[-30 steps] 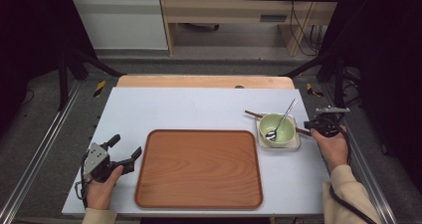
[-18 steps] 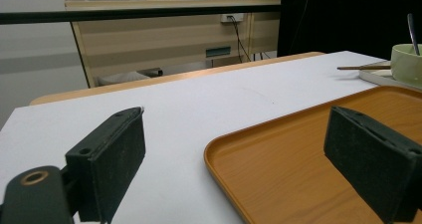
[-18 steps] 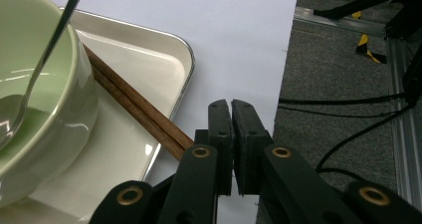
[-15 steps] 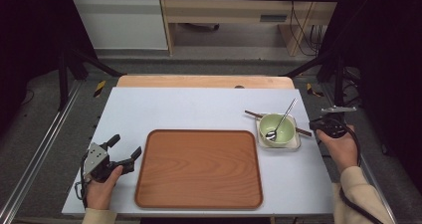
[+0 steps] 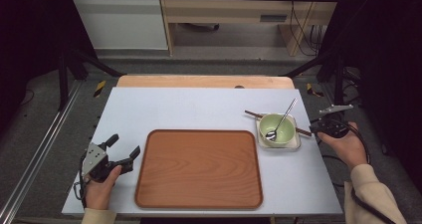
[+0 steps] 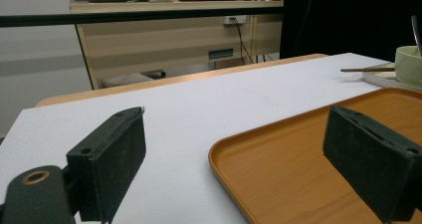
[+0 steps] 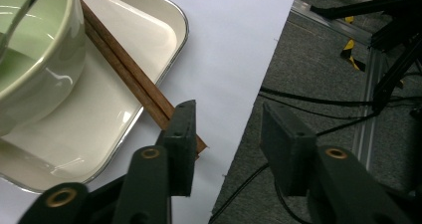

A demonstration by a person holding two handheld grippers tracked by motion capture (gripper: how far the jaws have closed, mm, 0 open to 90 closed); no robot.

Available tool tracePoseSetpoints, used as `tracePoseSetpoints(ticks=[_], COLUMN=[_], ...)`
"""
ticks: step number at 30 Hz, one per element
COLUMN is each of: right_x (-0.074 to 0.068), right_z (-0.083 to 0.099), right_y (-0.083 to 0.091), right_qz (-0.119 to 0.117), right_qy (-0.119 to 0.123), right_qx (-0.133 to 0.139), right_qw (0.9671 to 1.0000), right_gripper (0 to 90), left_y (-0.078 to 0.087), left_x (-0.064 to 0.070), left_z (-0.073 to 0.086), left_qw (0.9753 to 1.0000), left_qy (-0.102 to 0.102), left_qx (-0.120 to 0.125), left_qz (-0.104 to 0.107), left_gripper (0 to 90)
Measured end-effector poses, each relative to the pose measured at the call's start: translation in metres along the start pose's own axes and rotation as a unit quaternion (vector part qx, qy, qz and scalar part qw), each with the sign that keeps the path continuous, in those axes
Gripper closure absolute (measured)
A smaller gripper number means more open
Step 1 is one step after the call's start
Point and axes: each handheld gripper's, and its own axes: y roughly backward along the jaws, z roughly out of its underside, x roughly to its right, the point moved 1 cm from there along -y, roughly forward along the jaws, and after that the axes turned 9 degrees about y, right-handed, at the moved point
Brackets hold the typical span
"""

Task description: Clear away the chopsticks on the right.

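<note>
The right gripper [image 7: 226, 134] is held at the right edge of the white table [image 5: 199, 109], just beside the near end of the brown chopsticks [image 7: 134, 79]. Its jaws are moderately open and nothing is held between them. The chopsticks are laid across a small white tray [image 7: 149, 30], under a green bowl [image 5: 276, 127] with a spoon [image 5: 281, 120]. The left gripper [image 5: 122, 152] is opened wide and empty, at the left rim of the wooden tray [image 5: 199, 169].

Brown chopsticks [image 7: 130, 79] lie paired across a white dish [image 7: 127, 35], under a green bowl [image 7: 35, 59], tips overhanging the rim.
</note>
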Motion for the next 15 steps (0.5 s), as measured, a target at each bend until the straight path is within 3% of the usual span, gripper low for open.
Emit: tracePoseSetpoints(ticks=[7,15], right_x=[-0.001,-0.011], right_z=[-0.007,-0.01], right_y=[-0.006,-0.017], right_qz=[0.003,-0.013], right_qy=[0.024,0.043], right_qx=[-0.009,-0.01], right_qw=[0.9997,0.999], right_gripper=[59.7,66.1], left_y=[0.0,0.0], left_x=[0.0,-0.001], left_z=[0.0,0.0], left_qw=[1.0,1.0], left_qy=[0.0,0.0], left_qx=[-0.001,-0.001], left_qz=[0.002,0.001], left_gripper=[9.5,9.5])
